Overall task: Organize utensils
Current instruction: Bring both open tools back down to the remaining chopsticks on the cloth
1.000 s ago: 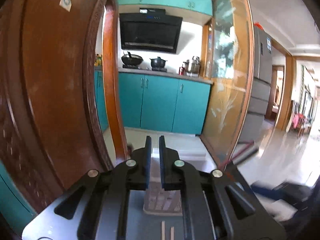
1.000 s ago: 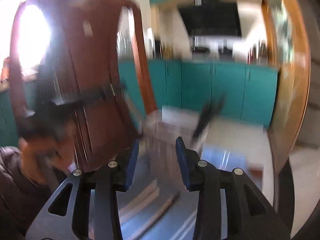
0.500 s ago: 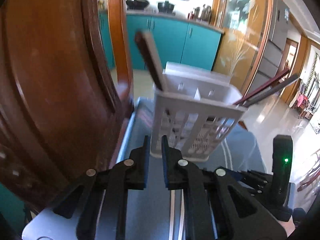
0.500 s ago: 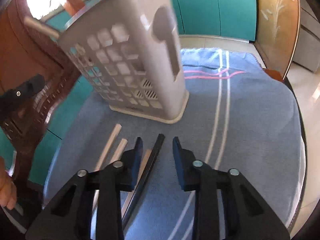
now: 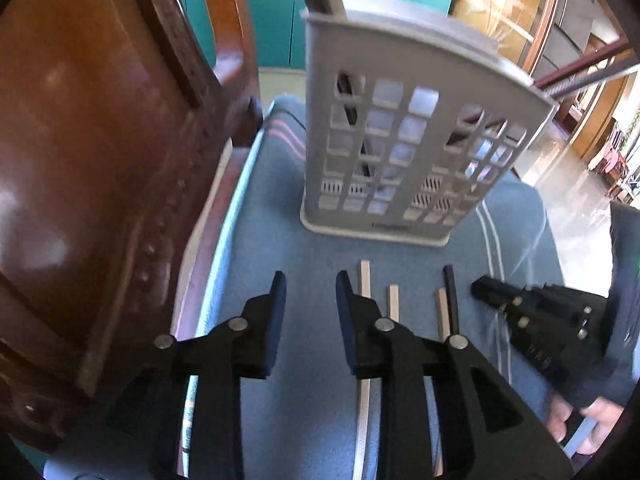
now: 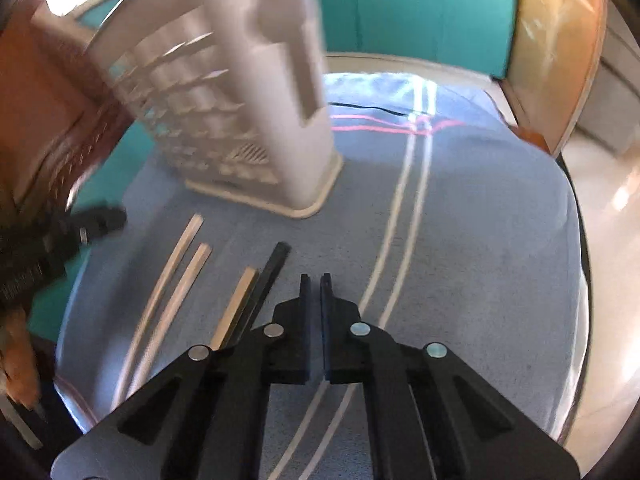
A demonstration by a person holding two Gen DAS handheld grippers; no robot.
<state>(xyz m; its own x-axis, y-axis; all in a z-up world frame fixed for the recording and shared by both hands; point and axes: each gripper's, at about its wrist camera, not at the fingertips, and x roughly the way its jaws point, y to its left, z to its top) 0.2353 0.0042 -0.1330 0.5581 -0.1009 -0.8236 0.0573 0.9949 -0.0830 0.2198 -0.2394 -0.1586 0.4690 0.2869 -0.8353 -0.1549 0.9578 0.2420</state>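
Observation:
A grey slotted utensil holder (image 5: 404,136) stands on the blue cloth (image 5: 280,208), with dark and reddish utensils leaning out of it. It also shows in the right wrist view (image 6: 240,112). Several chopsticks lie in front of it: pale ones (image 5: 365,284) (image 6: 176,248) and a black one (image 5: 451,300) (image 6: 272,272). My left gripper (image 5: 310,292) is open and empty just left of the pale chopsticks. My right gripper (image 6: 315,284) is shut and empty, just right of the black chopstick; it shows in the left wrist view (image 5: 532,320).
A carved dark wooden chair back (image 5: 100,160) stands close along the left of the cloth. The table edge (image 6: 576,240) curves round on the right. Teal kitchen cabinets (image 6: 420,12) are behind.
Both grippers have tilted down and drawn near the chopsticks. My left gripper has opened from shut. My right gripper has closed from open, with nothing in it.

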